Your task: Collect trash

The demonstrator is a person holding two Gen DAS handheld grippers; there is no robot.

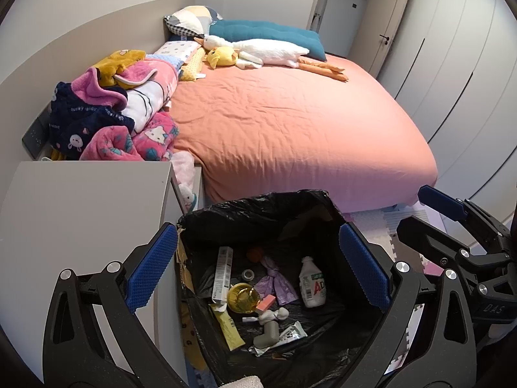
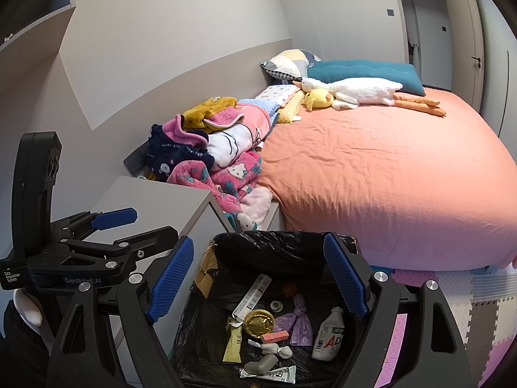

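Note:
A bin lined with a black bag (image 1: pixel 258 207) (image 2: pixel 274 242) stands beside the bed, below both grippers. In it lie several pieces of trash: a white bottle (image 1: pixel 311 286) (image 2: pixel 329 336), a gold round lid (image 1: pixel 242 297) (image 2: pixel 258 323), a purple knotted bag (image 1: pixel 274 279) (image 2: pixel 299 320), a long white box (image 1: pixel 223 268) (image 2: pixel 253 297) and wrappers. My left gripper (image 1: pixel 258 268) is open and empty above the bin; it also shows in the right wrist view (image 2: pixel 142 226). My right gripper (image 2: pixel 258 278) is open and empty above the bin; it shows at right in the left wrist view (image 1: pixel 420 213).
A grey bedside cabinet (image 1: pixel 80 207) (image 2: pixel 155 203) stands left of the bin. The bed with an orange sheet (image 1: pixel 290 123) (image 2: pixel 387 168) carries a pile of clothes (image 1: pixel 113 110), pillows and plush toys (image 1: pixel 258 50). Foam floor mats (image 2: pixel 468 307) lie to the right. Wardrobe doors (image 1: pixel 452 64) line the right wall.

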